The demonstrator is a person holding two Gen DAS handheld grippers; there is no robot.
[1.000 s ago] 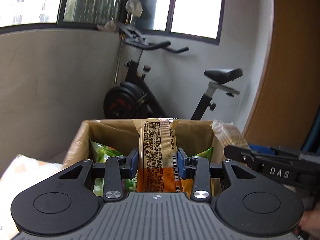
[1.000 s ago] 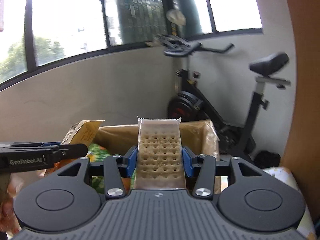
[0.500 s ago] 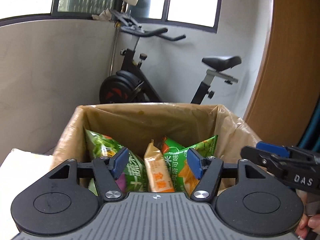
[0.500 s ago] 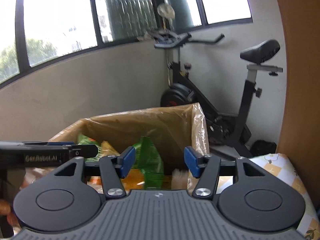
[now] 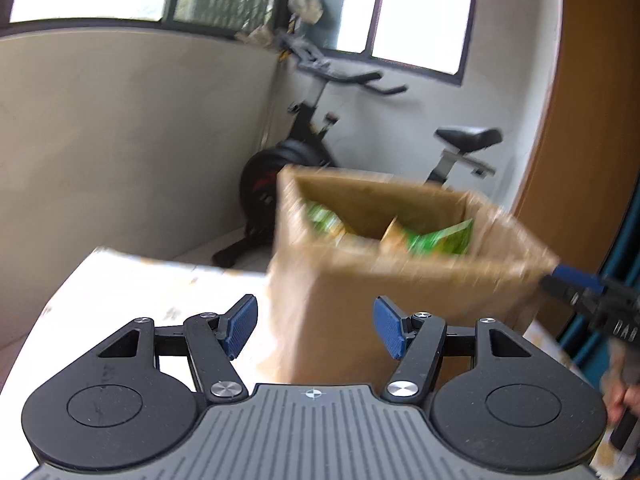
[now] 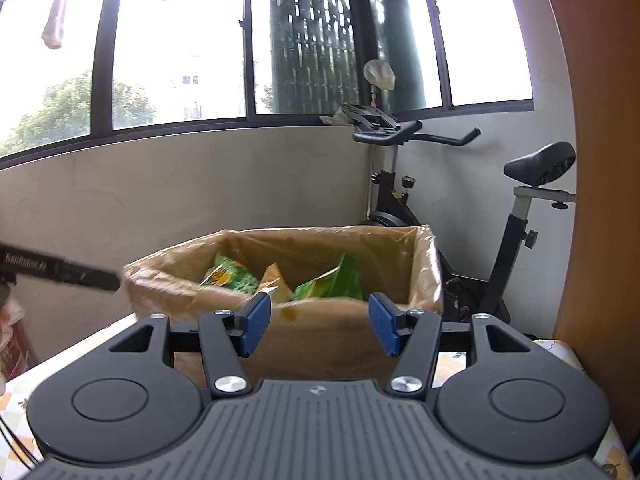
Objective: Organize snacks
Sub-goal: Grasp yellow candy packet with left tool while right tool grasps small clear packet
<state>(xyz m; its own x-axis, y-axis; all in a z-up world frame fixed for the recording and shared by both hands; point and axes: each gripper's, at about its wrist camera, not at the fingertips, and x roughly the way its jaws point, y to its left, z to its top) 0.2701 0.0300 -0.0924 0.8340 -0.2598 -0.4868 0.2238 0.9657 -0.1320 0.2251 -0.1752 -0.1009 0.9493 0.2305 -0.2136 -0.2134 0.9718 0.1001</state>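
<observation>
Several snack packets (image 6: 320, 286) are already sitting inside the cardboard box (image 6: 328, 340), green bags plus a yellowish one poking up in the middle, so a fair chunk of the sorting looks done. 2 grippers are seen and neither is carrying anything: the left gripper (image 5: 314, 330) is held with its blue pads well apart and nothing between them, and the right gripper (image 6: 318, 328) is likewise spread, with only the box front seen through the gap. The box is lined with a clear plastic bag (image 6: 430, 264) and is parked on a table with a patterned cloth (image 6: 560, 354), exercise bike (image 6: 480, 216) behind it. In the left view the box is blurred and set off to the right of the pads, so not much detail can be made out there. What's left can't really be judged, since no loose snacks are visible on the table in either view. Probably more packets are waiting somewhere out of shot, but that's only a guess.
</observation>
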